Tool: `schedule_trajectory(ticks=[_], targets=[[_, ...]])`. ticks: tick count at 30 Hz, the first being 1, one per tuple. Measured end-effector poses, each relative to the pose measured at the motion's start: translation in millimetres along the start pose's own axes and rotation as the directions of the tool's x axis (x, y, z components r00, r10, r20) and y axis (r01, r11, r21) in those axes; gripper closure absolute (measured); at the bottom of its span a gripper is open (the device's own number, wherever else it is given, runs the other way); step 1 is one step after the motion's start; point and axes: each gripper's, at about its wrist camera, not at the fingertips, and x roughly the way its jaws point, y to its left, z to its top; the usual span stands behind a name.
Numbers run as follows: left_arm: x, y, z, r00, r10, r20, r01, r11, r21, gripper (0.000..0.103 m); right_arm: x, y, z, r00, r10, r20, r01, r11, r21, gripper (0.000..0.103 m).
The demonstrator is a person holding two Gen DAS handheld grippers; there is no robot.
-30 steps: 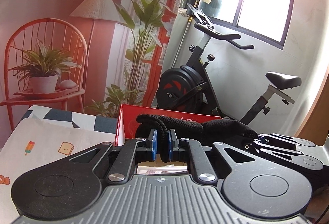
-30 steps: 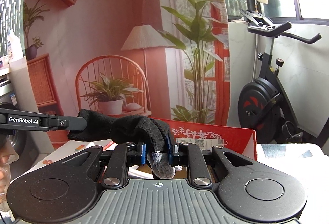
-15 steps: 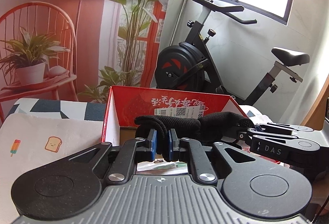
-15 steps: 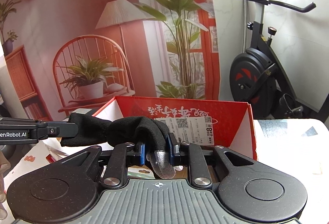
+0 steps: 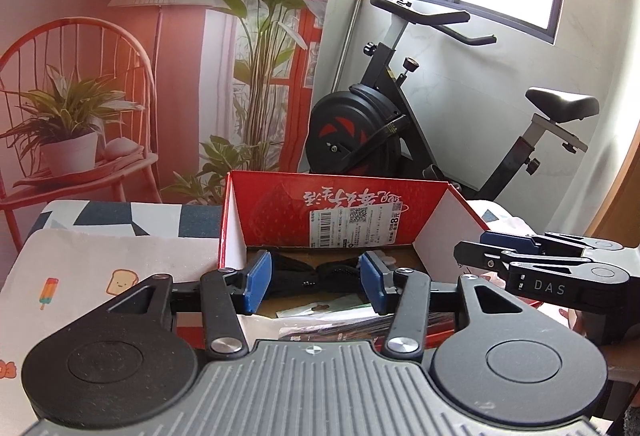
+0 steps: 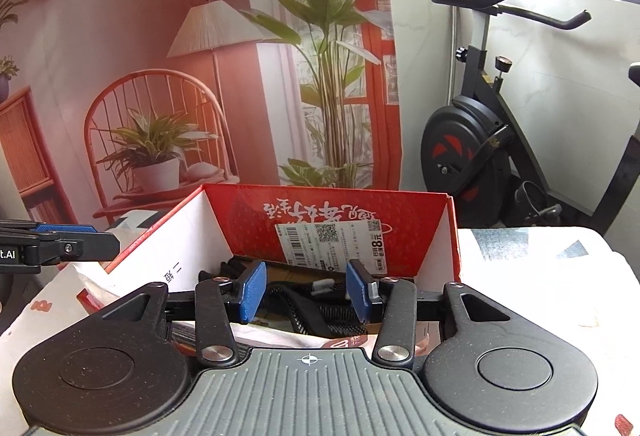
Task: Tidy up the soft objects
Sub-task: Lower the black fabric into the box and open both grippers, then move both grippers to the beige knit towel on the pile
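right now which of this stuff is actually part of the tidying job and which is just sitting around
Part of the job:
- black knit item, lying in the box
- red box
- left gripper and right gripper, both open, jaws just opened, pads off the fabric

Just there:
- exercise bike
- packets in the box
- patterned cloth

Left claw (image 5: 316,282) and right claw (image 6: 306,290), jaws just opened, gripping nothing

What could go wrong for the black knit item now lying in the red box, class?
1. The left tongs and right tongs, jaws just opened, hang low over the black knit item; lifting out could snag it.
2. Paper packets inside the red box may get crumpled beneath it.
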Motion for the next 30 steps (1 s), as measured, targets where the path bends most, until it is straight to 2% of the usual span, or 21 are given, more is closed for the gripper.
schedule_trajectory(ticks=[4,6,8,10,15,18,24,30], targets=[[-17,4,-8,1.0,0.002,0.013,-0.002,1.0,-0.012,0.05,-19,1,-7,1.0,-0.007,0.03,0.007,1.0,0.001,0.058],[-30,6,-15,0.999,-0.031,0.031,0.032,0.999,-0.024,0.045,-32,0,-12,0.998,-0.002,0.057,0.001,1.0,0.018,0.054],[-44,5,-24,0.997,-0.053,0.053,0.054,0.998,-0.016,0.034,-44,1,-16,0.997,0.0,0.078,-0.002,1.0,0.031,0.047],[-58,6,-35,0.996,-0.056,0.066,0.057,0.998,-0.005,0.032,-58,4,-22,0.995,-0.01,0.1,0.008,1.0,0.024,0.042],[-91,19,-64,0.994,-0.082,0.072,0.084,0.996,-0.023,0.031,-93,11,-43,0.988,-0.062,0.142,0.057,0.998,0.04,0.042],[-103,29,-83,0.997,-0.059,0.058,0.061,0.998,-0.023,0.03,-112,16,-62,0.986,-0.056,0.16,0.047,0.997,0.061,0.042],[-94,50,-114,0.999,-0.033,-0.02,0.031,0.998,-0.06,0.03,-129,21,-105,0.991,-0.067,0.119,0.051,0.989,0.137,0.042],[-63,66,-134,0.997,-0.034,-0.069,0.024,0.991,-0.134,0.03,-129,30,-143,0.998,-0.065,0.023,0.062,0.99,0.129,0.042]])
